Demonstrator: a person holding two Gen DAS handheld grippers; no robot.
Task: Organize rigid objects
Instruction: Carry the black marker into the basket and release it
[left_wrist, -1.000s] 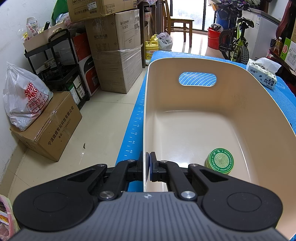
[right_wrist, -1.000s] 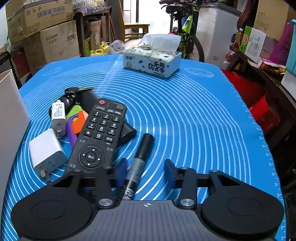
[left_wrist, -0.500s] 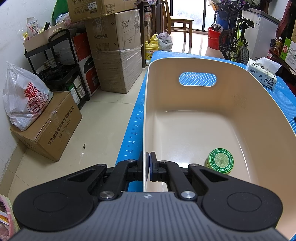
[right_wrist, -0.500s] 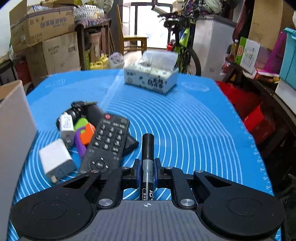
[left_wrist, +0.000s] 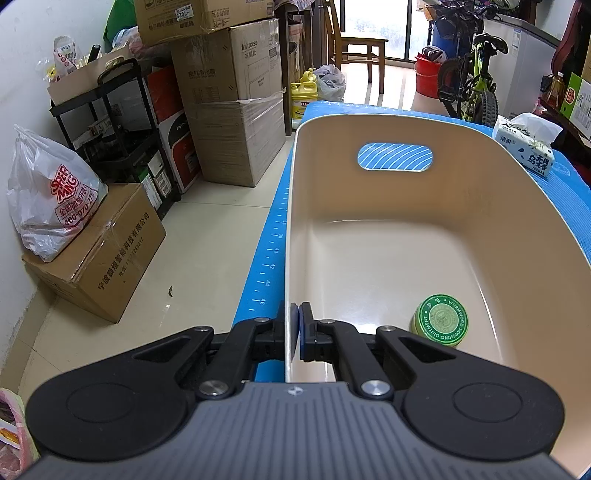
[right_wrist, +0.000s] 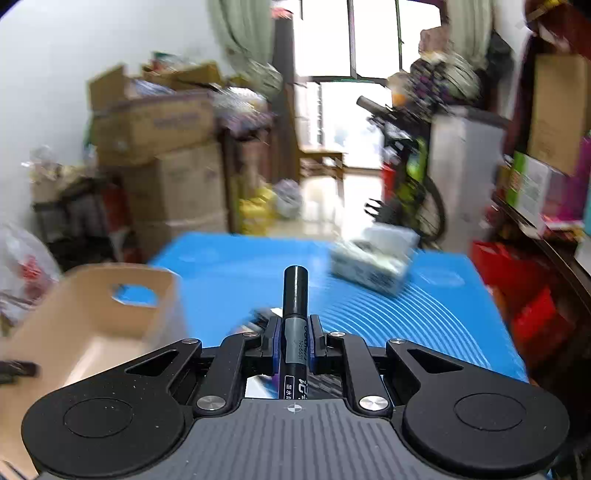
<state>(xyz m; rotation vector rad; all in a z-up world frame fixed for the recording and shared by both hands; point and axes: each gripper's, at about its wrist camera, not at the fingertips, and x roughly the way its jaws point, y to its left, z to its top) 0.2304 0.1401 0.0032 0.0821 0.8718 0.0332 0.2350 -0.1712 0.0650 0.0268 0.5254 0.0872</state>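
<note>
Left gripper (left_wrist: 295, 330): it is pinching the bin (left_wrist: 373, 258) by its near-left wall, one finger outside and one inside, jaws closed on the thin rim. Judged purpose: it is steadying the bin so it is not sliding on the mat (left_wrist: 271, 254) while things are being dropped in.

Right gripper (right_wrist: 294, 341): it is clamping a marker (right_wrist: 295, 317) between its pads, gripping the grey barrel with the black cap end pointing straight ahead, away from the camera. Holding it mid-barrel and in line with the fingers is probably keeping it from swinging.

Marker: it is hanging in the air above the mat, clear of the surface, with the bin lying low and to the left in the right wrist view. It is not yet over the bin opening.

Bin: it is sitting on the blue mat at the table's left edge, handle cut-out in the far wall, open side up. A green tin (left_wrist: 441, 319) is lying flat on its floor near the right wall, close to the near end; the rest of the floor is showing bare.

Other items: a blurred dark clutter is showing just beyond the right gripper's fingers on the mat; what each piece is cannot be told here. A tissue box (right_wrist: 373, 260) is standing farther back on the mat, well apart from the bin.

Step in hand: judged to be carrying the marker toward the bin.

Next move needs: swinging left until the marker is over the opening, then lowering before letting go, so it is not bouncing out or striking the tin.

Risk: the right view is heavily smeared, so fine positions there are uncertain.
</note>
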